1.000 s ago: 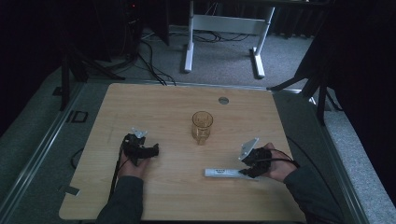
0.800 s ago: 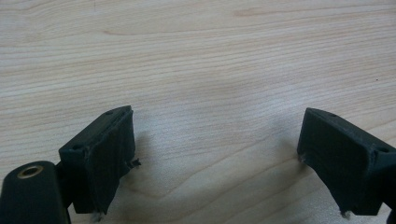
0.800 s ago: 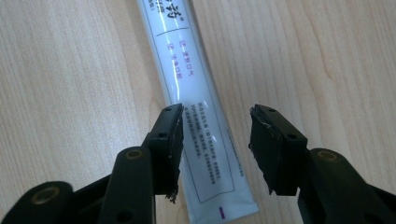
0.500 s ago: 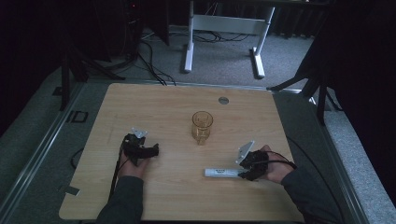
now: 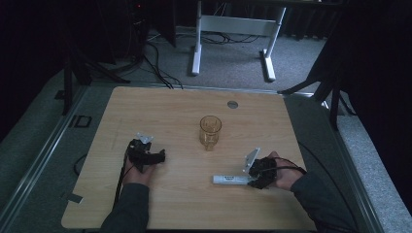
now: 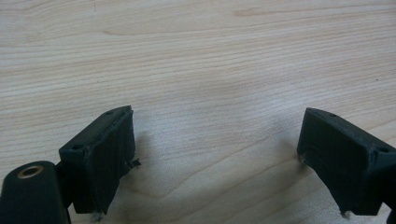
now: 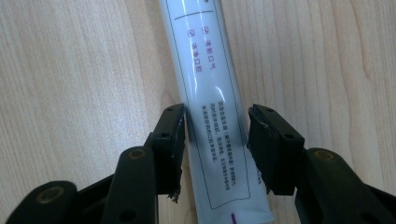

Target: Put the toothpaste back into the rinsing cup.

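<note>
Wooden table [image 5: 170,116], white tube [image 7: 210,93] between right gripper [image 7: 215,122]'s half-closed, not-yet-gripping jaws.

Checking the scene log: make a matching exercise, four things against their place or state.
Things:
1. tube
2. glass
3. left gripper
4. grommet

Places or states:
A. open over bare wood
B. upright at the table's middle
C. lying flat between the right gripper's jaws
D. set in the tabletop near the far edge

Pairs: 1-C, 2-B, 3-A, 4-D
</note>
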Available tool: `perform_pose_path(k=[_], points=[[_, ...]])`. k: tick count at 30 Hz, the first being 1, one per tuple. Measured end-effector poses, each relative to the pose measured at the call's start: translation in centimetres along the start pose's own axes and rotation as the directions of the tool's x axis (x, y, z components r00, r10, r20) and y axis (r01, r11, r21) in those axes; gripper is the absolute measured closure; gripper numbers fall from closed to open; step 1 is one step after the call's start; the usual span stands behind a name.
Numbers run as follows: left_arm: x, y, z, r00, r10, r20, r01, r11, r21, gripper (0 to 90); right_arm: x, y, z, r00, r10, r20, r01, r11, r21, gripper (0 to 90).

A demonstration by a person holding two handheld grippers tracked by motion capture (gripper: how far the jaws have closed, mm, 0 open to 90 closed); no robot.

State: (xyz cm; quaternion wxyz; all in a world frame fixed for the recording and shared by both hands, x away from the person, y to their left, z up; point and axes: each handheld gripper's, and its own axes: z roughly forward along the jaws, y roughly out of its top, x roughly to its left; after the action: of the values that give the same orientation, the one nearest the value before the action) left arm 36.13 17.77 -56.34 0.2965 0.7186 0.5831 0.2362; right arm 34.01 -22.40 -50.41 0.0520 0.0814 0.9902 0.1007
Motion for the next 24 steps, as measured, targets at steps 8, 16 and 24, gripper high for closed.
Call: perform_pose_path(k=[8, 16, 24], points=[[0.00, 0.00, 0.00, 1.0000, 0.000, 0.000, 0.000, 1.0000, 0.000, 11.5, -0.03, 0.05, 0.10, 1.0000, -0.008, 0.001, 0.008, 1.000, 0.008, 54.8], [0.00, 0.00, 0.00, 1.0000, 0.000, 0.000, 0.000, 1.0000, 0.000, 11.5, -0.06, 0.18, 0.33, 0.9998, -0.020, -0.001, 0.020, 0.999, 0.026, 53.3], [0.00, 0.00, 0.00, 1.0000, 0.000, 0.000, 0.000, 1.0000, 0.000, 11.5, -0.07, 0.11, 0.88, 0.9996, -0.023, -0.017, 0.024, 0.999, 0.043, 53.0]])
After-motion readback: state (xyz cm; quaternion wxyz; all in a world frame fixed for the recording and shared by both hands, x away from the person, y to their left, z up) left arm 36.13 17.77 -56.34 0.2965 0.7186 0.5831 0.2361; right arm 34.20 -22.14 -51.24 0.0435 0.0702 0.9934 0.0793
